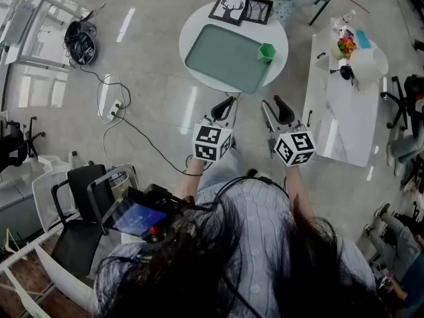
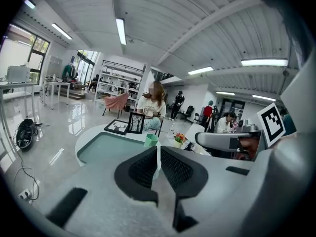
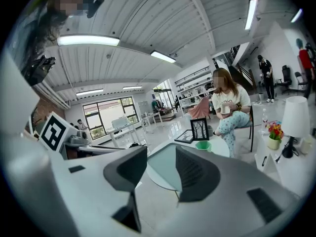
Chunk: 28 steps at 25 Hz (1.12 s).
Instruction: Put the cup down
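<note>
Looking down, I see the small green plastic cup (image 1: 266,52) upright on the flat teal tray's (image 1: 212,58) corner on the round white bench (image 1: 192,32), twelve o'clock from my nearer, half-open, empty right claw (image 1: 271,102) and one o'clock from my all-but-closed, empty left claw (image 1: 227,102).

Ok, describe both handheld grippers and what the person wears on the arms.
The left gripper and right gripper match: pale grey bodies, black ribbed jaw pads, each carrying a white cube with black square markers. The person wears a light blue ribbed top and a dark band on the left wrist.
</note>
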Each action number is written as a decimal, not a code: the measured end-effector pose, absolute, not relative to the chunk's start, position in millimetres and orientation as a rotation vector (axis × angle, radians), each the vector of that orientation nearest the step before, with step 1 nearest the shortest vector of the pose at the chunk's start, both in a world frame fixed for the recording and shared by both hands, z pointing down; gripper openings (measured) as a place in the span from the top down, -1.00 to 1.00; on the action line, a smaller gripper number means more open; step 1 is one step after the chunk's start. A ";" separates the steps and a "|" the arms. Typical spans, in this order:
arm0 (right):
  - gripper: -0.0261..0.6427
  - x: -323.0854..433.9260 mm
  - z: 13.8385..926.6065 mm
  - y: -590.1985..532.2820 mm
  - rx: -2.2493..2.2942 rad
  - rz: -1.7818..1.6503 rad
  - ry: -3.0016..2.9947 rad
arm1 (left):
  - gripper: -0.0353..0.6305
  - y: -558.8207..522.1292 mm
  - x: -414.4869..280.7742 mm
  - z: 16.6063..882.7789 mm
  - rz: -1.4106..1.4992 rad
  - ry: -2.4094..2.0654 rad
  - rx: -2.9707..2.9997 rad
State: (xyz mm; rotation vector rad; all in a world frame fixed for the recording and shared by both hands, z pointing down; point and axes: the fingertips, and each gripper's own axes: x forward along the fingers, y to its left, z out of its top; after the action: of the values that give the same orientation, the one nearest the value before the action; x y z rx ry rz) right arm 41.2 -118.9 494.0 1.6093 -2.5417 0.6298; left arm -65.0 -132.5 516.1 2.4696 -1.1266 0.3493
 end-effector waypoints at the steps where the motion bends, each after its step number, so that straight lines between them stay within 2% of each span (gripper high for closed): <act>1: 0.34 43.0 492.8 -113.8 1.607 0.628 -2.547 | 0.80 -127.4 -63.0 514.0 0.348 -1.131 2.472; 13: 0.50 74.7 481.0 -51.4 1.551 0.625 -2.643 | 0.79 -63.4 -46.6 502.1 0.379 -1.242 2.459; 28: 0.56 107.3 487.9 45.8 1.505 0.645 -2.707 | 0.79 36.5 -5.9 504.8 0.406 -1.268 2.453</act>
State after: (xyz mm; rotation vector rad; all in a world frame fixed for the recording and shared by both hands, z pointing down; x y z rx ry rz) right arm 107.3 45.8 487.9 1.5052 -2.7068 0.6450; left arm -5.9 36.5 504.8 2.4530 -1.2678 0.4057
